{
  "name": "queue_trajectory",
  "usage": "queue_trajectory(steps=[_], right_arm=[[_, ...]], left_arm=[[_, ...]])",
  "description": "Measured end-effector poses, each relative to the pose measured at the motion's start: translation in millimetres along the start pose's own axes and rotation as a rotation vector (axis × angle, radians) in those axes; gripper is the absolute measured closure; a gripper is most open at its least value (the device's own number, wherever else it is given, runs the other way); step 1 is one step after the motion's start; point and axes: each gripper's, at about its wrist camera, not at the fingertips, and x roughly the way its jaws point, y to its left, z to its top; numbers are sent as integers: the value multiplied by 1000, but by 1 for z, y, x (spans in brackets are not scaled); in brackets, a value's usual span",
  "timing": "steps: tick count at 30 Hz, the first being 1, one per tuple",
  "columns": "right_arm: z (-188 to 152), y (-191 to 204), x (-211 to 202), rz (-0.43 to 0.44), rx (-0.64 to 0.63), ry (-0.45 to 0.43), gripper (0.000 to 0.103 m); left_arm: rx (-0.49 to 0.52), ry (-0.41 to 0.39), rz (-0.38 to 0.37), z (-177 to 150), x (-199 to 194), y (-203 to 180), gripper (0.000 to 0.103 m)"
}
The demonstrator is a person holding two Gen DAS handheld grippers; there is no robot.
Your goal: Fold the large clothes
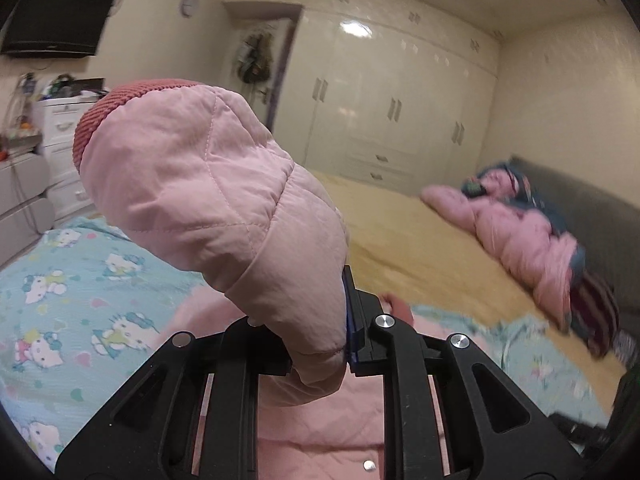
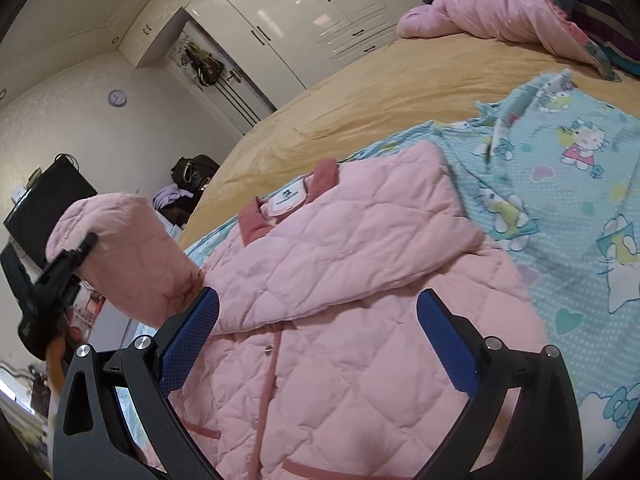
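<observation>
A pink quilted jacket (image 2: pixel 340 264) lies front-up on the bed, snaps down its middle, dark pink collar (image 2: pixel 256 220) toward the far side. One side panel is folded across its chest. My left gripper (image 1: pixel 340 320) is shut on the jacket's other sleeve (image 1: pixel 208 184), which stands up above the jaws with its ribbed cuff (image 1: pixel 120 108) on top. The right wrist view shows that gripper (image 2: pixel 86 246) and lifted sleeve (image 2: pixel 128 256) at the jacket's left edge. My right gripper (image 2: pixel 318 304) hangs open over the jacket's chest, with nothing between its blue pads (image 2: pixel 192 340).
A blue cartoon-print sheet (image 2: pixel 568 184) lies under the jacket, on a yellow blanket (image 2: pixel 360 92). A heap of pink and blue clothes (image 1: pixel 516 232) sits by the grey headboard (image 1: pixel 592 216). White wardrobes (image 1: pixel 392 112), a drawer unit (image 1: pixel 60 136) and a wall television (image 1: pixel 56 16) ring the bed.
</observation>
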Motion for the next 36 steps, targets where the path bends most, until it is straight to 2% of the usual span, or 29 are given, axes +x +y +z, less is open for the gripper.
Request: queue_trajectory(steps=[4,8,14,19,22,25,26,27,28,31,34,36], right_arm=[[1,-12,-6,-9,25,-13,4],[1,-25,-10,-17,57,-16,4],[2,-39,-14,-36,91,-26,4],[3,-49,-13,-50,123,-25,4],[2,-52,-11,-52,135,-19,4],[2,-53,-7,-46,147,-6,4],[2,-53,-5,-42,150,-1,4],[2,-52,-4,-42,151,3,4],[3,-52,-2,-41,150,9,4],[5,-47,5,-19,152,36,4],[9,-40,16,5,152,70,4],[12,-36,24,29,158,94,4]], left_arm=[[114,72,-22,-28,22,-29,92],[263,140,6,-63,41,-56,92],[466,266,-36,-118,63,-85,91],[636,265,-31,-151,63,-103,87],[672,285,-42,-160,64,-107,87],[690,306,-59,-165,60,-106,72],[673,319,-91,-163,56,-104,51],[664,323,-112,-162,53,-104,20],[665,311,-108,-161,46,-105,13],[707,302,-110,-165,36,-111,12],[689,319,-195,-161,19,-109,9],[655,318,-224,-153,12,-105,9]])
